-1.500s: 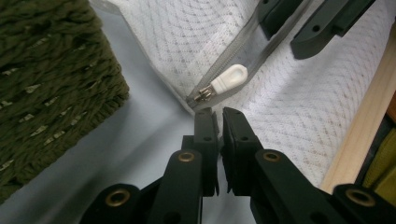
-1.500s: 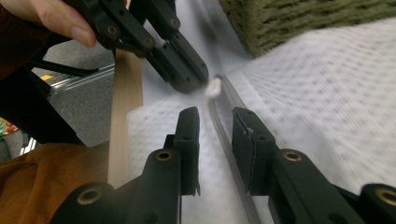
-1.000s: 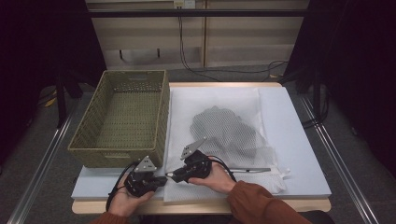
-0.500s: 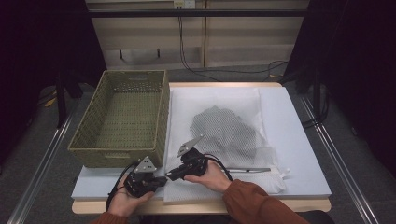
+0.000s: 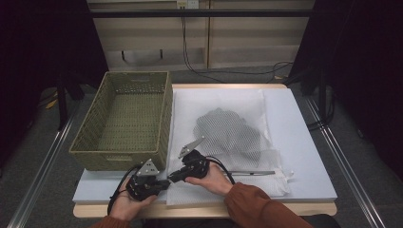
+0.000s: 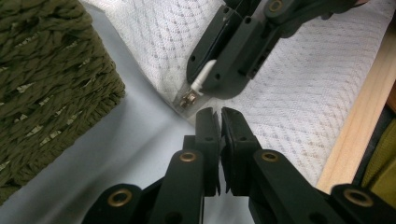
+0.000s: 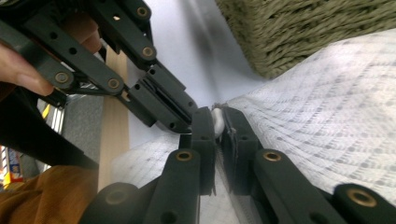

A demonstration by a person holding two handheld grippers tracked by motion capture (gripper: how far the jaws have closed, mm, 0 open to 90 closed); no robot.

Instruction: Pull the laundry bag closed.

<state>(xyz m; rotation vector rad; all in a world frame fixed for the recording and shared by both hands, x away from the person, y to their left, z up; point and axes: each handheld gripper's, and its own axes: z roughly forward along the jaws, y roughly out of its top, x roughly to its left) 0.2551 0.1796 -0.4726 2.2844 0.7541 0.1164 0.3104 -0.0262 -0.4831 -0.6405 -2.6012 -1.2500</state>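
A white mesh bag [image 5: 278, 156] lies on the table with a dark garment [image 5: 228, 133] inside. At its near left corner my two grippers meet tip to tip. My left gripper [image 5: 167, 181] [image 6: 219, 114] is shut, its tips pinching the bag's corner edge [image 6: 187, 100]. My right gripper [image 5: 173, 177] [image 7: 217, 112] has just been closing and is now shut on the white zipper pull [image 7: 217, 117] [image 6: 201, 79], which sticks out between its pads. The zipper [image 5: 252, 173] runs right along the bag's near edge.
An empty olive woven basket [image 5: 119, 159] [image 6: 42, 70] [image 7: 303, 28] stands left of the bag, close to both grippers. The pale blue board [image 5: 304, 142] lies under everything, with the wooden table edge [image 6: 355, 121] just behind my hands.
My right hand has edged slightly left toward the left gripper. The left hand, the bag and the basket have stayed put.
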